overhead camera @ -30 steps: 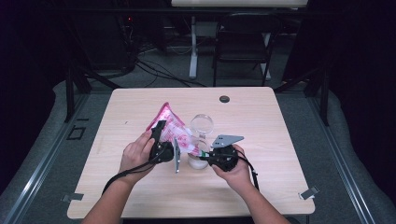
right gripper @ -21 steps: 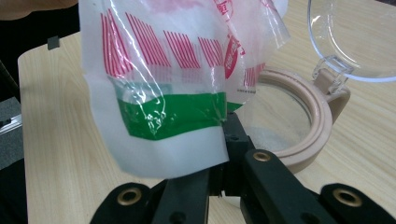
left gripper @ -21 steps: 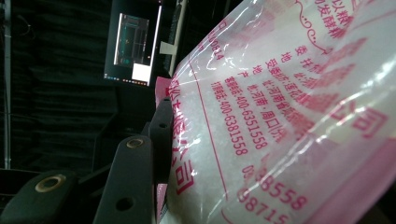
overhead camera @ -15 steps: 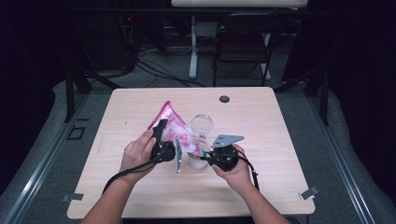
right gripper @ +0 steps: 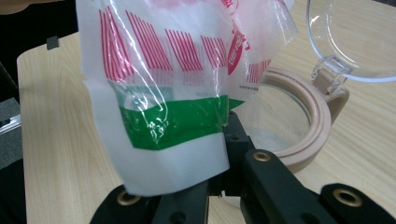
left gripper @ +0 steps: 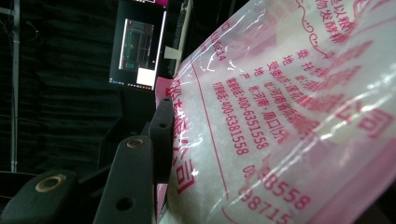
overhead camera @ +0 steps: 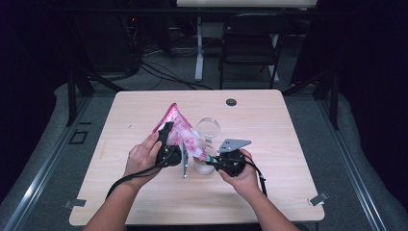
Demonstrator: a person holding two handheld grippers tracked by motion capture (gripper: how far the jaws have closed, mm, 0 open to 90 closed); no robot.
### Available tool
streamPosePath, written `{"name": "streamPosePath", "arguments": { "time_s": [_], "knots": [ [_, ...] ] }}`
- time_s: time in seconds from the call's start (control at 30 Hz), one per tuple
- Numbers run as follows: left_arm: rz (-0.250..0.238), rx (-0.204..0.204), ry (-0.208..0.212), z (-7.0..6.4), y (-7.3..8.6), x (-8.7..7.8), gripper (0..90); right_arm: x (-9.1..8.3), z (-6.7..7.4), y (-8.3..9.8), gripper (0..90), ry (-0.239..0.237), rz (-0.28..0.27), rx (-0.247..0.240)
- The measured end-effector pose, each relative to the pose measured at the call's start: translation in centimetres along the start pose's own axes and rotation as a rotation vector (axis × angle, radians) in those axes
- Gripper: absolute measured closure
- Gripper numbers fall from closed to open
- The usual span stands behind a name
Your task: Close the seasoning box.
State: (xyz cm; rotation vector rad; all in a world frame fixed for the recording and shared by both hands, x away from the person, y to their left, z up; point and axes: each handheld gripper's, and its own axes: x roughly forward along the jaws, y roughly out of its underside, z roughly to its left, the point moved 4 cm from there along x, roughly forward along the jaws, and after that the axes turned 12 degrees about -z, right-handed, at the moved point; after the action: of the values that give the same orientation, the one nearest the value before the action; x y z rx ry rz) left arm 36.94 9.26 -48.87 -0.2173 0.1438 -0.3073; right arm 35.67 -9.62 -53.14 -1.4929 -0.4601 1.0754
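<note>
While both hands are working over the middle of the light wooden table (overhead camera: 288, 192), a pink-and-white printed plastic bag of white granules (overhead camera: 180, 130) is hanging tilted above the round clear jar w/ beige rim (right gripper: 299, 140). Left claw (overhead camera: 169, 139), jaws partway open, is clamping the bag's upper body from the side. Right claw (right gripper: 219, 154) is pinching the bag's lower green-striped corner, jaws fully closed on the film, just beside the jar's rim. Jar's clear hinged lid (right gripper: 355, 37) is standing flipped open at the jar's far side.
</note>
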Motion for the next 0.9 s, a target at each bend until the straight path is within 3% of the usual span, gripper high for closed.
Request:
{"name": "streamPosePath", "arguments": {
  "time_s": [0.9],
  "knots": [
    [-0.013,-0.004,-0.003,0.13,-0.28,0.19,60.0,-0.05,-0.14,0.01,90.0,0.008,-0.002,0.002]
  ]
}}
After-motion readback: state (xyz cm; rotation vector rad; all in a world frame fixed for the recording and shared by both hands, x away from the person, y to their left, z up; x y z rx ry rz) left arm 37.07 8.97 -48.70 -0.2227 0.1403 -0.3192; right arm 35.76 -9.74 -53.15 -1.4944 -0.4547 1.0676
